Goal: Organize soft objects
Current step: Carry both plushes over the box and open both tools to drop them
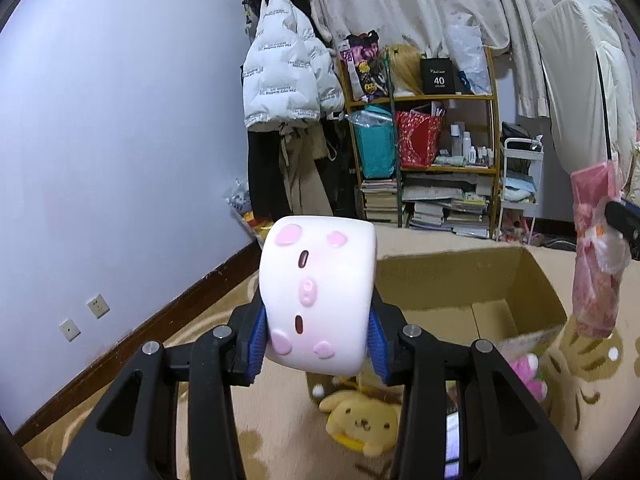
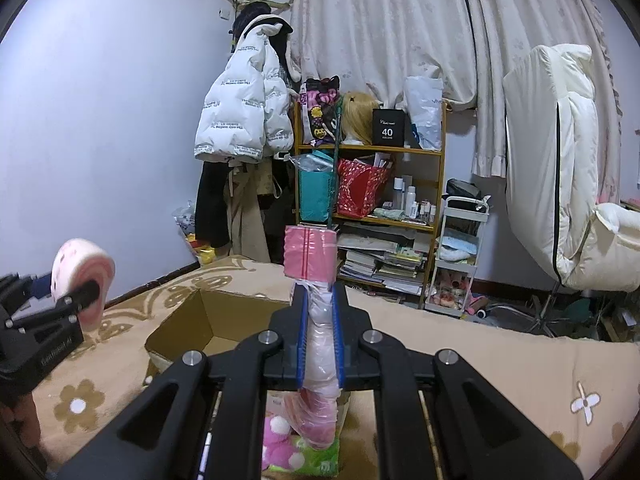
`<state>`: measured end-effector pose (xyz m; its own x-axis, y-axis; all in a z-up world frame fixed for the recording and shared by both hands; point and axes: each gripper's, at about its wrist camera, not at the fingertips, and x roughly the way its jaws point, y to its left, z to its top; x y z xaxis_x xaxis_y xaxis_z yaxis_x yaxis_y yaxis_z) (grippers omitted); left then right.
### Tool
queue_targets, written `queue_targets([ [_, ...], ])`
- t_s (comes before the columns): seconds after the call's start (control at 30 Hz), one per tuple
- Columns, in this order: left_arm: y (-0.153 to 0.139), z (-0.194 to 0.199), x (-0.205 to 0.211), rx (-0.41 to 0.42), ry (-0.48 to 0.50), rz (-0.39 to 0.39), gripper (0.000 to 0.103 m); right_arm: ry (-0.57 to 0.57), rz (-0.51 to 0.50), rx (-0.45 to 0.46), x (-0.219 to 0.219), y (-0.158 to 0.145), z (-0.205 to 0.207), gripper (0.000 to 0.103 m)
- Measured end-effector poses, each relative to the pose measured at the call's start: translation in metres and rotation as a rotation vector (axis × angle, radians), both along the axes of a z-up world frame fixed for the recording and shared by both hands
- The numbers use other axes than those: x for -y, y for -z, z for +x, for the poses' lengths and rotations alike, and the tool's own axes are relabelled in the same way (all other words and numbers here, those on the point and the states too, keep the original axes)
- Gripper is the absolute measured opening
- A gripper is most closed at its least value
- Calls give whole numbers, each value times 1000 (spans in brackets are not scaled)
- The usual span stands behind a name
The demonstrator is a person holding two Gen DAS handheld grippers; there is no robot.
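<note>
From the left wrist, the left gripper (image 1: 318,344) has its blue pads (image 1: 256,340) pressed in on both flanks of a white squishy pig toy (image 1: 318,296), gripped low so most of the block stands clear above the fingers. That suits a soft body: a side squeeze holds it without hiding the way ahead. Beyond it lies the open cardboard box (image 1: 472,280) on the patterned blanket (image 1: 272,416), flaps out and inside bare, probably the place for the toys. A yellow dog plush (image 1: 362,420) and a pink plush (image 1: 530,372) lie on the blanket beside the box. At the far right edge the other tongs carry a pink bagged bundle (image 1: 596,264).

From the right wrist, the right gripper (image 2: 320,320) is nearly closed, pinching the thin plastic bag of the pink bundle (image 2: 310,258) between its pads. The pink part stands above the fingertips and the rest of the bag hangs below; what is inside is hard to tell through the wrap. The box (image 2: 188,320) sits ahead to the left, with the left tongs (image 2: 48,320) and pig toy (image 2: 82,280) held near it.
</note>
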<state>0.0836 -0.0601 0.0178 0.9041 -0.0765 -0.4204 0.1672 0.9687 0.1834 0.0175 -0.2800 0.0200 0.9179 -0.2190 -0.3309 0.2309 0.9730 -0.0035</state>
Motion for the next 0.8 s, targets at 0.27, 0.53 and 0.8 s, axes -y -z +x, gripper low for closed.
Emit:
queue_targets([
  [0.27, 0, 26, 13, 3, 36, -20, 41, -6, 8, -13, 10, 12, 27, 12],
  [0.53, 13, 50, 25, -56, 72, -50, 42, -33, 65, -17, 29, 34, 50, 12],
  [0.8, 33, 63, 44, -126, 131, -61, 42, -60, 90, -22, 34, 49, 62, 12],
])
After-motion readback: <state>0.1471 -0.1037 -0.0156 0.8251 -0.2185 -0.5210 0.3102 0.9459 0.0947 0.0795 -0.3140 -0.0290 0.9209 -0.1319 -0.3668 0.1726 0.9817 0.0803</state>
